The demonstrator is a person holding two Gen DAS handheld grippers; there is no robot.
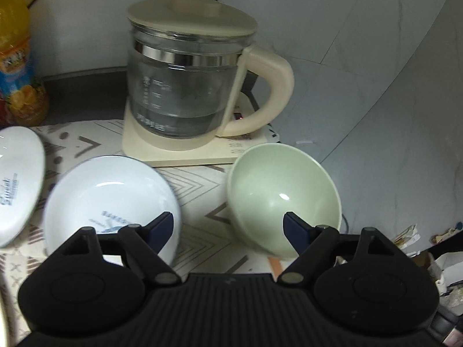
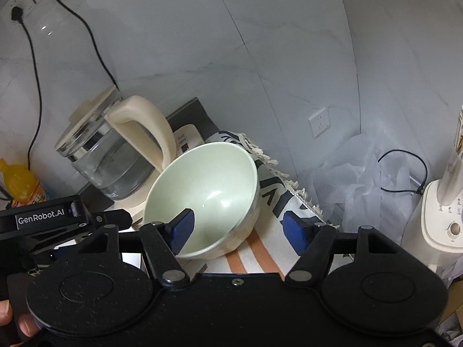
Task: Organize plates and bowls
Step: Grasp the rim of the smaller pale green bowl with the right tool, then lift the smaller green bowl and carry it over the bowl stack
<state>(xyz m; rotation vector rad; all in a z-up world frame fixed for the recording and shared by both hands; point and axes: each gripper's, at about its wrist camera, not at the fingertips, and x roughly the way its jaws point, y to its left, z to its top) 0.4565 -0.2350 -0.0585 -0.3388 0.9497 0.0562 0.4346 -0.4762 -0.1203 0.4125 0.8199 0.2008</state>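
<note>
right gripper (image 2: 238, 228) is nearest, jaws partly spread, straddling the near rim of the pale green bowl (image 2: 202, 196). one blue pad sits inside the bowl, the other outside, neither looks to be pressing yet, so nothing is held. left gripper (image 1: 228, 230) hangs wide open and empty over bare patterned cloth (image 1: 199, 190), between the white bowl (image 1: 110, 199) on its left and the green bowl on its right.

both bowls look like glazed ceramic: stiff, slick, chippable, some weight. i'd pinch the rim wall firmly.

a white plate (image 1: 17, 179) sits further left, partly out of frame. room is tight: the glass kettle (image 1: 188, 86) stands just behind the bowls, its handle near the green one. the cloth's fringed edge (image 2: 277, 167) drops off just right of the green bowl. wall is close behind.
</note>
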